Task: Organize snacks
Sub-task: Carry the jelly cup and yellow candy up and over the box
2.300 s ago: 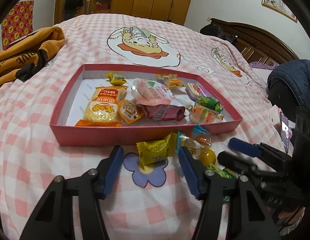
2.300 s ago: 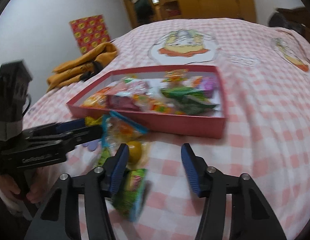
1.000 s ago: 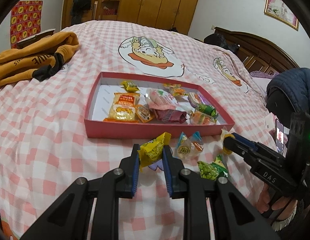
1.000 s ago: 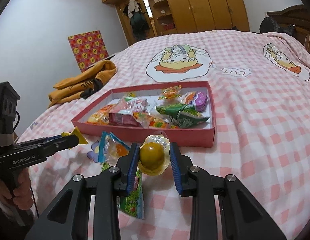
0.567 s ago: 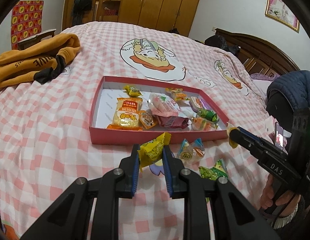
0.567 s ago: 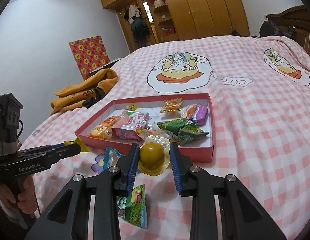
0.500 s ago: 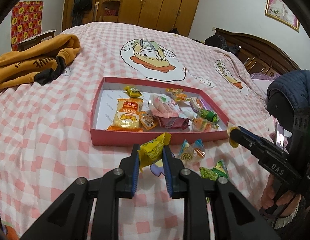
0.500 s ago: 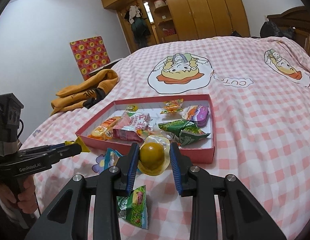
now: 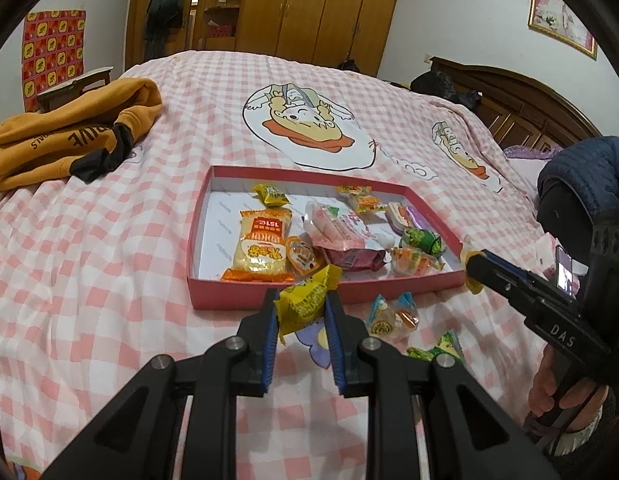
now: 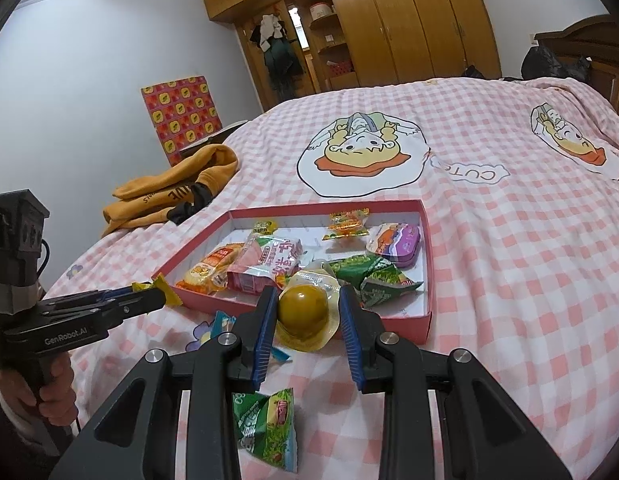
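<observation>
A shallow red tray [image 9: 229, 297] lies on the pink checked bed and holds several wrapped snacks. My left gripper [image 9: 300, 300] is shut on a yellow snack packet [image 9: 309, 300], held above the bed just before the tray's front wall. My right gripper [image 10: 307, 300] is shut on a round yellow jelly cup [image 10: 303, 310], which hangs over the near corner of the red tray [image 10: 427, 268]. Each view shows the other gripper from the side: the right gripper [image 9: 471, 270] and the left gripper [image 10: 159, 294]. A clear blue-edged packet [image 9: 389, 318] and a green packet [image 10: 269, 420] lie loose on the bed.
An orange hoodie [image 9: 61, 140] is heaped on the bed at the far left. A dark padded jacket [image 9: 589, 176] and a wooden headboard [image 9: 509, 100] are at the right. A person's hand [image 10: 49, 396] holds the left gripper's handle. Wardrobes [image 10: 409, 20] stand behind the bed.
Both grippers were open over loose snacks, then shut on the yellow packet and the jelly cup and lifted them. In the last half second they moved slightly closer to the tray.
</observation>
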A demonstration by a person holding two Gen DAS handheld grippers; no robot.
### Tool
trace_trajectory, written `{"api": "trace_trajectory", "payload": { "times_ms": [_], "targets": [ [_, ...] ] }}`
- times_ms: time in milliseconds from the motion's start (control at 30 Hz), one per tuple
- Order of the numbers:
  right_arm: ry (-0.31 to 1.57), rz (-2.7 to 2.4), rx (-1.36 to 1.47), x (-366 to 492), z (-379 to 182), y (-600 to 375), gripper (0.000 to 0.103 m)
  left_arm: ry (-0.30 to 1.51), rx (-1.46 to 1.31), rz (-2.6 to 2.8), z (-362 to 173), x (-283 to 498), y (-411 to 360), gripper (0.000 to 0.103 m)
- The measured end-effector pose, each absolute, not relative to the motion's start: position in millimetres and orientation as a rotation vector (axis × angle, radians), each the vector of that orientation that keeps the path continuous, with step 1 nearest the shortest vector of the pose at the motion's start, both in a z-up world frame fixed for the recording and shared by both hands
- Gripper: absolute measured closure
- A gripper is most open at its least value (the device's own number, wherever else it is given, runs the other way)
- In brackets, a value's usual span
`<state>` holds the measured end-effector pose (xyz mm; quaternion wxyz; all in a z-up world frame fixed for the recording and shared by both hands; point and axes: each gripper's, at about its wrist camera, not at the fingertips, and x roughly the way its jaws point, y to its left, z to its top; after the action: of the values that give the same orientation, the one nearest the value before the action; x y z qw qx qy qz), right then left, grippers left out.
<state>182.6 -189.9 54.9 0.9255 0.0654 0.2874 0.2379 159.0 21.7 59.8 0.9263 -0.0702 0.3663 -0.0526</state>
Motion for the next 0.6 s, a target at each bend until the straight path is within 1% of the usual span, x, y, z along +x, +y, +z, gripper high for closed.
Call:
{"api": "trace_trajectory", "payload": {
  "times_ms": [300, 500, 600],
  "targets": [
    [0.584, 0.488, 0.127, 199.2, 57.1, -186.6, 0.071, 0.736, -0.16, -0.094, 57.4, 174.1, 36.5, 0.08],
    [0.589, 0.49, 0.126, 213.7, 50.9, -178.4, 0.071, 0.706, -0.153, -0.076, 65.1, 184.1, 38.7, 0.08],
    [0.598, 0.501, 0.133, 221.0, 43.9, -174.3, 0.071, 0.721, -0.142, -0.072, 60.8, 193.3, 38.0, 0.08]
  ]
}}
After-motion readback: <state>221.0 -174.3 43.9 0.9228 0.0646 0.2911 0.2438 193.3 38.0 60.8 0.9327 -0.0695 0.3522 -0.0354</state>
